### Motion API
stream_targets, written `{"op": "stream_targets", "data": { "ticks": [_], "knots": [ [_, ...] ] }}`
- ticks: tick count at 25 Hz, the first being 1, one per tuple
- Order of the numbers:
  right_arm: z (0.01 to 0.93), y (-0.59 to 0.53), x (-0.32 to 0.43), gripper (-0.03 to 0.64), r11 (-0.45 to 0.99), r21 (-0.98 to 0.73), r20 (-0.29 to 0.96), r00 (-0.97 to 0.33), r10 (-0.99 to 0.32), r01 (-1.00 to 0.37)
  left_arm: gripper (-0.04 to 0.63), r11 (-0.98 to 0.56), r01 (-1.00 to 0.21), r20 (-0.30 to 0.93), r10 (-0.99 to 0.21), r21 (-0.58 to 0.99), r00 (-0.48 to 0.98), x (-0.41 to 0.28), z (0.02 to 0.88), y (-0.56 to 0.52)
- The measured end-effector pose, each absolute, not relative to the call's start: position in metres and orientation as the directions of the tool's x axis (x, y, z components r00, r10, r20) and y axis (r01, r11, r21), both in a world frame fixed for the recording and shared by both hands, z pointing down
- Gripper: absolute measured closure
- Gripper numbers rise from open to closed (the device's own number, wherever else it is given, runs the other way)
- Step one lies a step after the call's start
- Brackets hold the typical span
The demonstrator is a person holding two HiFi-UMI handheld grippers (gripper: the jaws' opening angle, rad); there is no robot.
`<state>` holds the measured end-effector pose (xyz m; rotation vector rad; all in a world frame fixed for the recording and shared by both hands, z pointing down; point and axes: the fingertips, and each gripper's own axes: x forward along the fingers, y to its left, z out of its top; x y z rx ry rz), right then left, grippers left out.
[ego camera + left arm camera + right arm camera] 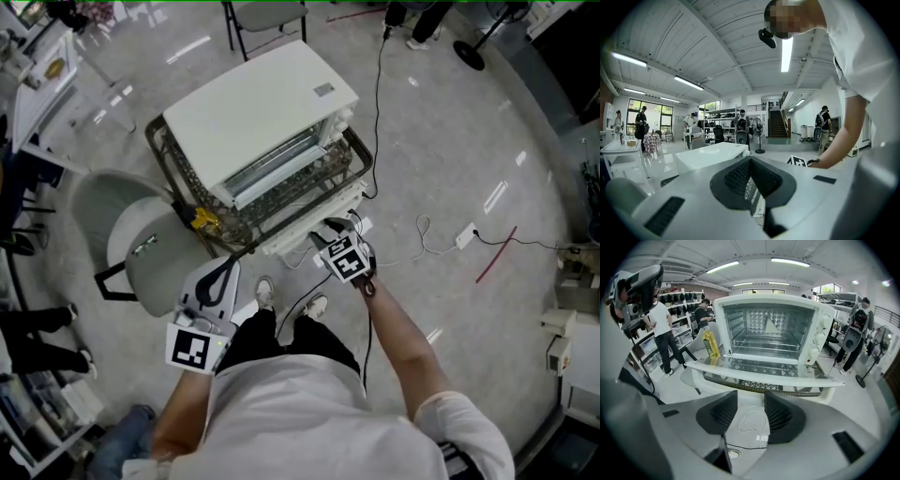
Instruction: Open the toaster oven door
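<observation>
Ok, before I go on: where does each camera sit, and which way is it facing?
Head view: on the person's head, looking steeply down on the toaster oven; both forearms, shirt, shoes, left gripper and right gripper show.
Left gripper view: on that gripper, facing level across the room; shut jaws, the person's right arm.
Right gripper view: facing the open door and oven cavity; open, empty jaws.
Shared: all three show the oven.

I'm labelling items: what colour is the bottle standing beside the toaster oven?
The bottle is yellow, clearest in the right gripper view.
</observation>
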<state>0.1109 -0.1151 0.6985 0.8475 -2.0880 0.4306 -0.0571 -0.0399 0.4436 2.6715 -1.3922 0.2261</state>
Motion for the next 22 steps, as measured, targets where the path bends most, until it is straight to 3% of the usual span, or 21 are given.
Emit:
{"op": "stream_targets", "data": {
  "ticks": [22],
  "knots": [
    [0.739,-0.11,0.12,0.434,0.639,-0.088,0.806,-0.431,-0.405,-0.764,0.578,-0.569,-0.821,0.246,-0.788,0.058,0.564,-0.048,0.467,-0.04]
  ]
}}
